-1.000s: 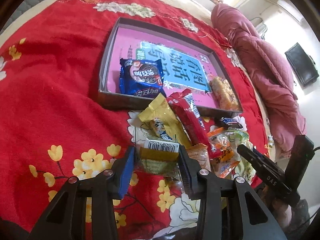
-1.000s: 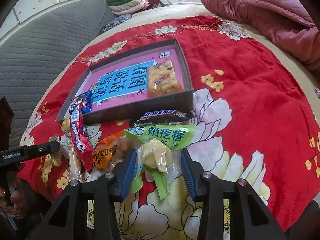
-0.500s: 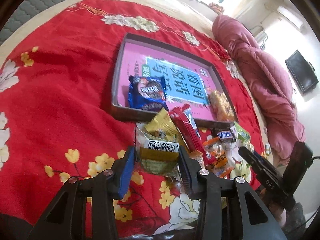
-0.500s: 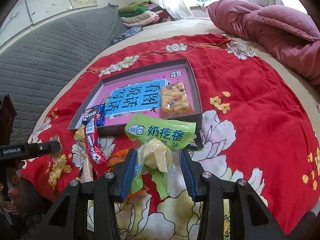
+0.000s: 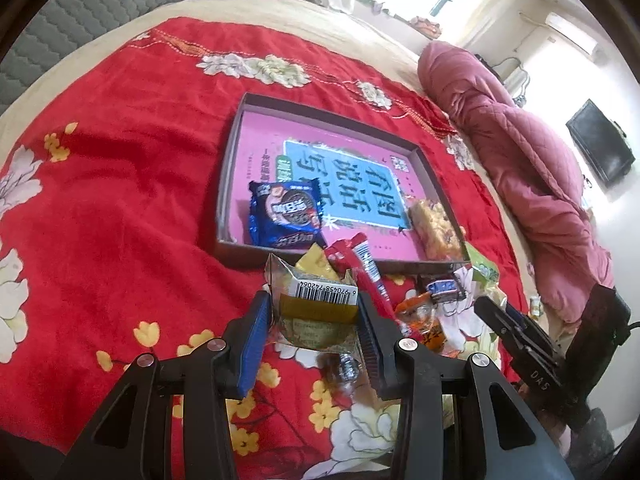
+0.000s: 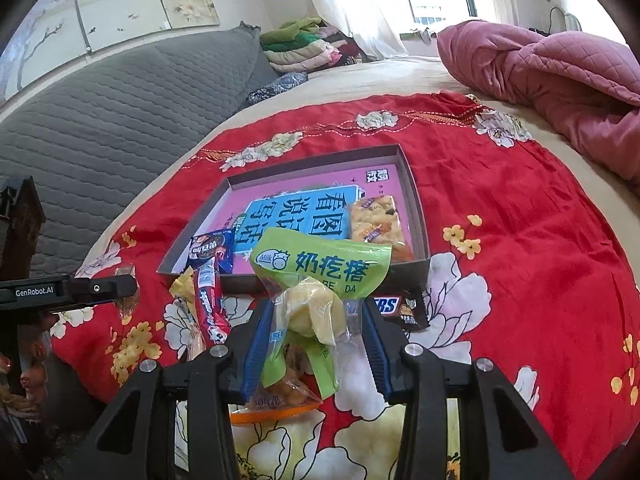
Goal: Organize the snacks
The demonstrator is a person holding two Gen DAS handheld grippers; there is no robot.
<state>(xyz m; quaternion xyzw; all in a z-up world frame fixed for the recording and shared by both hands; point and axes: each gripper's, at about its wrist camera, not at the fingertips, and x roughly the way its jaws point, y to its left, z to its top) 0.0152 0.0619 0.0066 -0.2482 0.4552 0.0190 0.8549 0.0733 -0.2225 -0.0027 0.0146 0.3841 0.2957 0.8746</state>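
Note:
My left gripper (image 5: 314, 322) is shut on a gold-green snack packet with a barcode (image 5: 320, 304), held above the red blanket. My right gripper (image 6: 314, 320) is shut on a green milk-curd bag (image 6: 320, 268), lifted above the snack pile. A shallow grey box with a pink floor (image 5: 236, 160) (image 6: 416, 208) lies ahead. It holds a blue cookie packet (image 5: 286, 214) (image 6: 210, 250) and a yellow crispy bar (image 5: 434, 230) (image 6: 376, 220). A red sausage stick (image 5: 368, 276) (image 6: 208, 304), a Snickers bar (image 6: 400, 308) and an orange packet (image 5: 424, 320) lie loose in front of the box.
The snacks lie on a red flowered blanket (image 5: 120, 208) spread over a bed. A pink quilt (image 5: 520, 152) (image 6: 560, 76) is bunched at the far right. A grey padded headboard (image 6: 100, 120) and folded clothes (image 6: 304, 48) are behind. Each gripper shows at the edge of the other's view.
Both grippers have lifted with their packets still held. The box and loose snacks now look lower and farther away in both views.

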